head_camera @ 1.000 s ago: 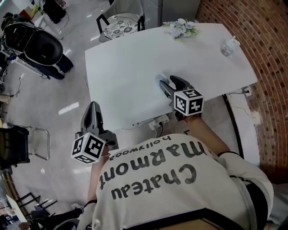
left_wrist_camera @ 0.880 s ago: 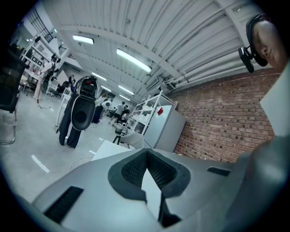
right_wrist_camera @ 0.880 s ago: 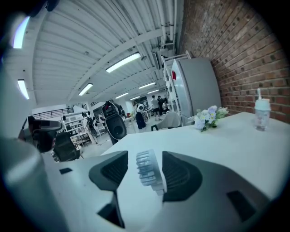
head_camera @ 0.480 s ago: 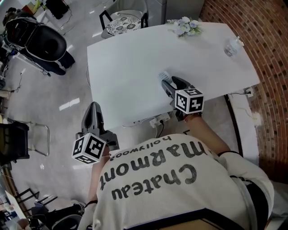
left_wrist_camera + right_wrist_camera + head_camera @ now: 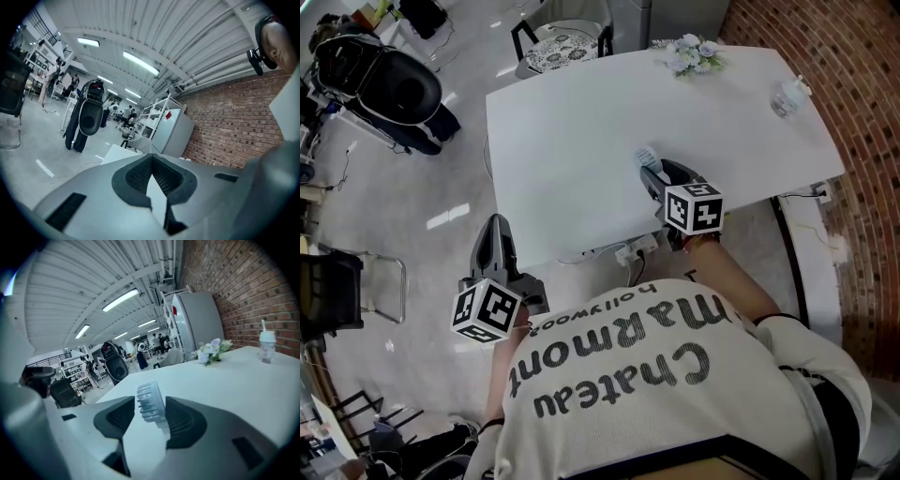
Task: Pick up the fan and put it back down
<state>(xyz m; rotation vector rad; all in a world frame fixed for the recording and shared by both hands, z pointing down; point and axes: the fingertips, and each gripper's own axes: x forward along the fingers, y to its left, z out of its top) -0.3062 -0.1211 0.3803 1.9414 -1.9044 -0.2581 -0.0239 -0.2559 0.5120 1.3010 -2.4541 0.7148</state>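
A small white fan (image 5: 645, 155) with a ribbed round head stands on the white table (image 5: 581, 112) near its front edge. My right gripper (image 5: 657, 170) reaches over that edge with the fan between its jaws. In the right gripper view the fan (image 5: 150, 402) sits close to the right pad, with a gap to the left pad. This right gripper (image 5: 149, 412) is open, and its jaws have just been closing around the fan. My left gripper (image 5: 494, 228) hangs over the floor left of the table, its pads (image 5: 136, 176) meeting at the tips with nothing held.
A bunch of pale flowers (image 5: 689, 53) and a clear plastic cup (image 5: 785, 97) stand at the table's far side. A brick wall (image 5: 862, 122) runs along the right. A chair (image 5: 555, 47) stands behind the table, a black bag (image 5: 394, 89) on the floor at left.
The head view has shifted a little, so the table sits slightly further right and higher. Both grippers keep their places and the fan stands where it was.
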